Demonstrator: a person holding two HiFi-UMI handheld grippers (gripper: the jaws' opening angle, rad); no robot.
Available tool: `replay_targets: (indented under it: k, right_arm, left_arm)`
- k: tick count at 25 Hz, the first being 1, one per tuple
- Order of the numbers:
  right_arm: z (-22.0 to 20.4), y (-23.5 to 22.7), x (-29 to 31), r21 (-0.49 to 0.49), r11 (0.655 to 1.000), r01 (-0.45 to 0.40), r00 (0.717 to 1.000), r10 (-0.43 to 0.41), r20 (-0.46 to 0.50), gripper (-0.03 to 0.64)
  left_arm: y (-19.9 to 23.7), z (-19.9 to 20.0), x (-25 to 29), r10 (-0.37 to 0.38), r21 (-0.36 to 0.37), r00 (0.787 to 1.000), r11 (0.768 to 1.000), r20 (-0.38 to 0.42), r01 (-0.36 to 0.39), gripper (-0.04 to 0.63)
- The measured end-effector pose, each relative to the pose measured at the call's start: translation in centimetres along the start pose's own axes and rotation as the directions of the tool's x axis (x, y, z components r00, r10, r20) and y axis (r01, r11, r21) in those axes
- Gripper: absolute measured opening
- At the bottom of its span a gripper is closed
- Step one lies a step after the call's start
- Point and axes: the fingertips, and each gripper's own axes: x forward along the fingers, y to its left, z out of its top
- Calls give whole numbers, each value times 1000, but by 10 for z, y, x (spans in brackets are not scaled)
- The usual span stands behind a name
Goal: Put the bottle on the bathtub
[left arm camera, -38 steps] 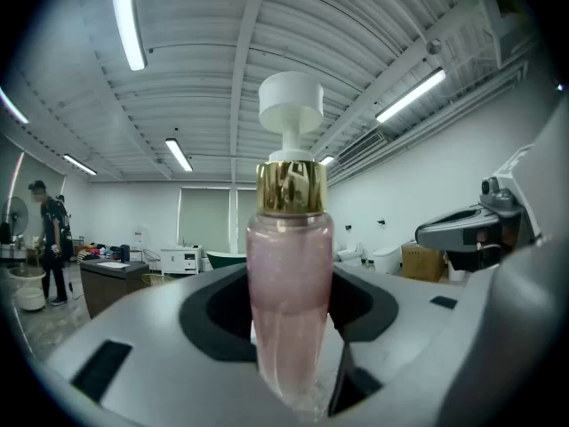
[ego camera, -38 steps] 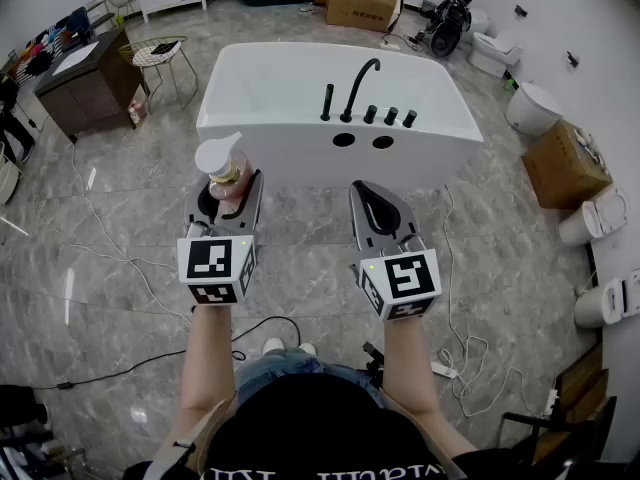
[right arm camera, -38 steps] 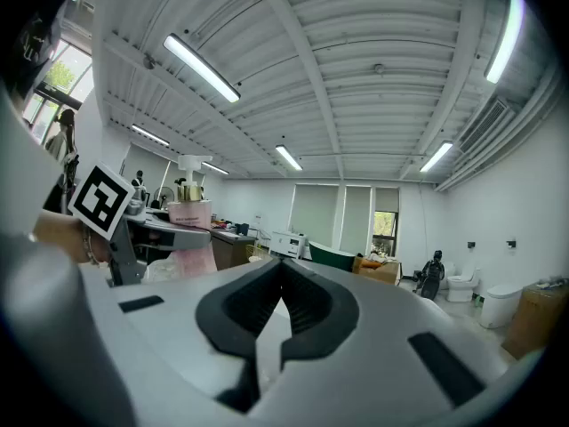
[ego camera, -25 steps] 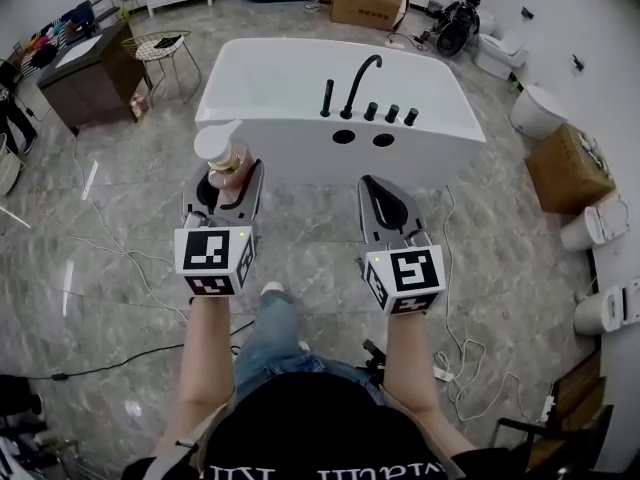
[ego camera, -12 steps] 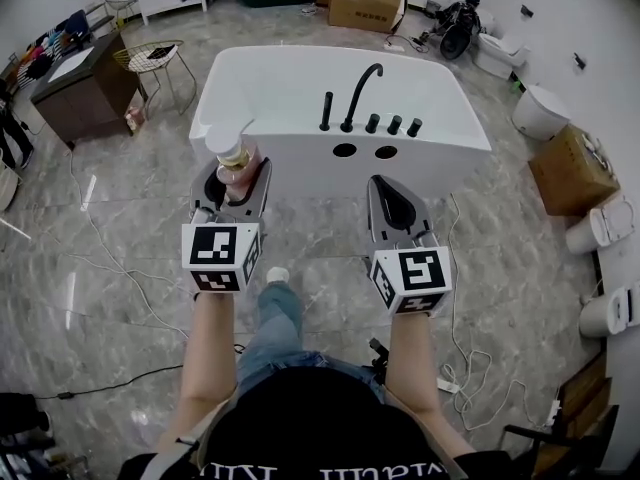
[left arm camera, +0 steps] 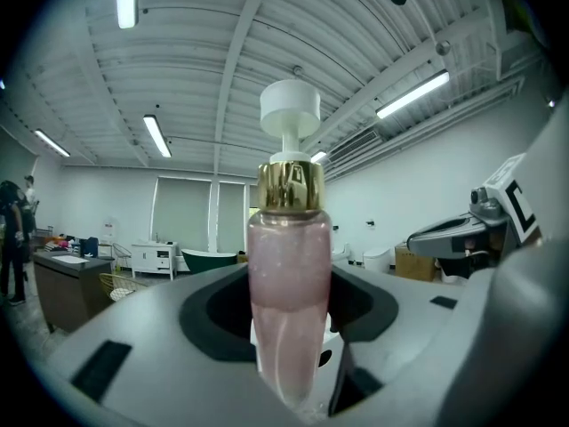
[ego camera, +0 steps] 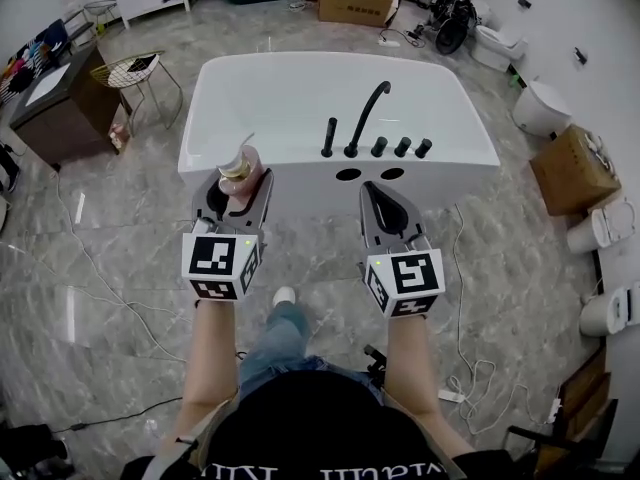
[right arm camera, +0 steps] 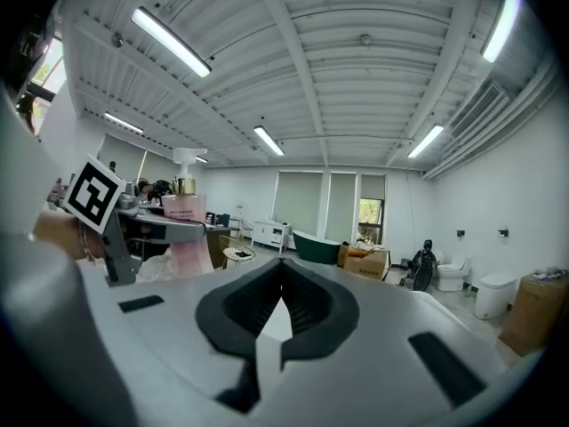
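Note:
A pink pump bottle (ego camera: 243,173) with a gold collar and white pump head stands upright between the jaws of my left gripper (ego camera: 236,190), which is shut on it. The bottle (left arm camera: 287,283) fills the middle of the left gripper view. It hangs just in front of the near left rim of the white bathtub (ego camera: 260,155). My right gripper (ego camera: 385,206) is shut with nothing in it, level with the left one, near the tub's front wall. In the right gripper view its jaws meet at the gripper (right arm camera: 277,314), and the bottle (right arm camera: 183,205) shows at the left.
A black faucet (ego camera: 362,116) with knobs stands on the tub's near ledge. A wire chair (ego camera: 142,69) and a dark cabinet (ego camera: 55,103) are at the left. Cardboard boxes (ego camera: 571,167) and toilets (ego camera: 540,107) line the right. Cables (ego camera: 120,293) lie on the marble floor.
Both grippers have moved closer to the bathtub as the person steps forward. The bottle stays held in the left gripper and now reaches the tub's near rim.

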Motion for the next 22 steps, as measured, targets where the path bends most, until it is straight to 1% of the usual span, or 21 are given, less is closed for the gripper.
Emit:
replay_targets:
  k: [6,9,12,17,22]
  right_arm:
    - [3,-23,95,8,1000,13,999,-12,-40,15]
    - [2,-32,138,14,1000,24,998,-23,-62,15]
    - [-1,-39,173,23,999,32,997,-30,-76,15]
    - [-17,-42,208,31,999,31,993,-27,-118,15]
    - [-43,-52,224,32,999,24,983,-18,-181,15]
  left_arm:
    - [49,-18,82,-42,-23,998,999,-36,41,219]
    - [75,-27,116,-52,-33,997,998,-54,50,219]
    - [91,-38,144,-68,-32,995,997,-74,66,219]
    - [109,-61,176,-82,-37,990,996,-119,78,219]
    - [113,-82,198,-99,-46,983,995,-155,93,219]
